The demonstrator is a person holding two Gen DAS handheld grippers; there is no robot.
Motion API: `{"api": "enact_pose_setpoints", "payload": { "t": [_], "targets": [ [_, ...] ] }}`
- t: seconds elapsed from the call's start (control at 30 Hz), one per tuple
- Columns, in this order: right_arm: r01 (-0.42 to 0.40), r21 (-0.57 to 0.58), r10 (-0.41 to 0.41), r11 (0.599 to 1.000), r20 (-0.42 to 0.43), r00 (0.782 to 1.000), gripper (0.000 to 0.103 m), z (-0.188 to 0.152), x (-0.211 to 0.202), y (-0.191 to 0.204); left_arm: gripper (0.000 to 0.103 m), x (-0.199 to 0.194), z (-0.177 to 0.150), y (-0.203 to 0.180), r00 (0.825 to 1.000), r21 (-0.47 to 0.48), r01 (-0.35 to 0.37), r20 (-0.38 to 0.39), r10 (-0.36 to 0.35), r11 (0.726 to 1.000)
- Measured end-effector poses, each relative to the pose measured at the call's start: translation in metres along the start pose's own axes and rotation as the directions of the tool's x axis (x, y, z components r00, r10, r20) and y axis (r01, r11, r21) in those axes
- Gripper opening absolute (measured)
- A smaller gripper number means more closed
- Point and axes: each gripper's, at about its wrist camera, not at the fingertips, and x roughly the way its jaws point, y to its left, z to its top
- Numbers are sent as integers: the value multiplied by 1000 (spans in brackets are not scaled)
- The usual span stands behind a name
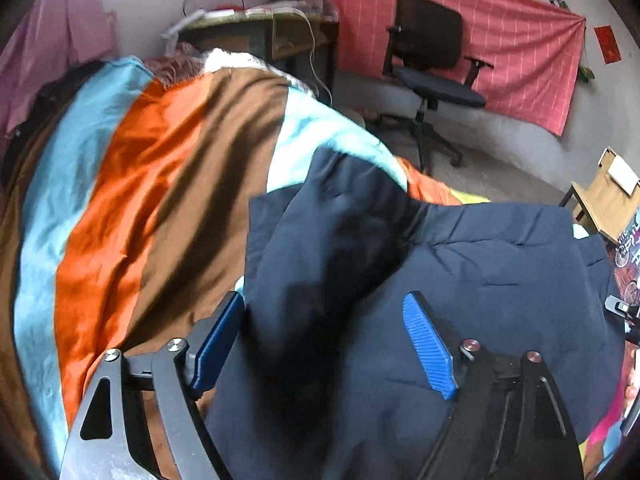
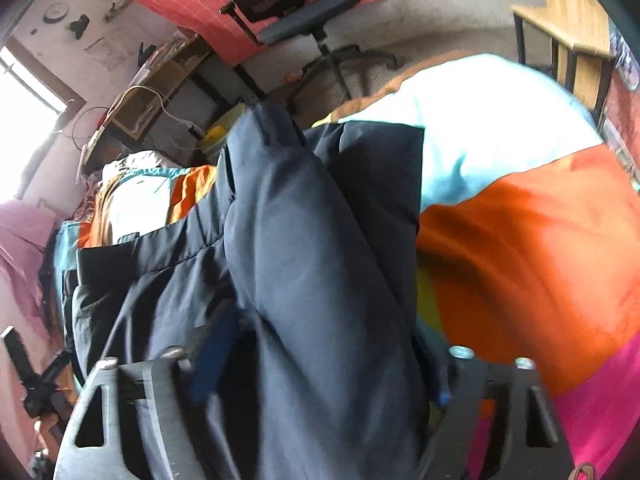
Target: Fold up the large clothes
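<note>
Left wrist view is showing us the puffy navy quilted jacket [image 1: 460,264] lying at the near edge of the striped orange, brown and pale-blue bedspread [image 1: 132,208], our left gripper [image 1: 324,344] spread wide around a soft, slippery-looking sleeve fold while our right gripper [image 2: 316,376], also apart, is straddling another bulky fold, so we are judging it light and best pinched at seams.

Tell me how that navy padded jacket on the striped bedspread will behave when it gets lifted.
The navy padded jacket probably flops: its sleeve already drapes in soft folds. Its quilted seams suggest puffy fill, so likely bulky yet light. The smooth shell may slip between the left gripper pads, and over the striped bedspread.
</note>
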Motion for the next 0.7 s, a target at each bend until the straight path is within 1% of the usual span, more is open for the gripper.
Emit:
{"api": "enact_pose_setpoints", "payload": {
  "t": [0.03,0.1,0.17,0.23,0.33,0.43,0.57,0.7],
  "targets": [
    [15,-14,-14,1000,25,1000,92,-3,-3,1,80,-4,-2,-3,1000,10,-1,14,0,1000],
    [50,-45,-46,998,69,997,94,-9,-8,6,81,-12,-5,-10,999,32,-6,42,5,999],
    [73,-81,-62,994,128,990,99,-15,-18,11,83,-24,-11,-19,996,57,-4,89,-1,998],
    [91,-117,-69,989,181,981,103,-20,-27,19,89,-34,-17,-29,992,80,-7,124,-3,997],
    [127,-193,-77,973,251,965,103,-31,-42,34,91,-48,-25,-42,984,110,4,179,-23,994],
    [158,-244,-80,957,302,950,103,-46,-55,48,93,-60,-32,-51,975,124,4,221,-32,992],
    [174,-283,-69,943,344,936,103,-62,-67,62,95,-75,-40,-56,967,121,5,252,-35,993],
    [200,-294,-69,935,402,913,103,-82,-82,71,96,-92,-50,-60,961,113,1,275,-32,994]
  ]
}}
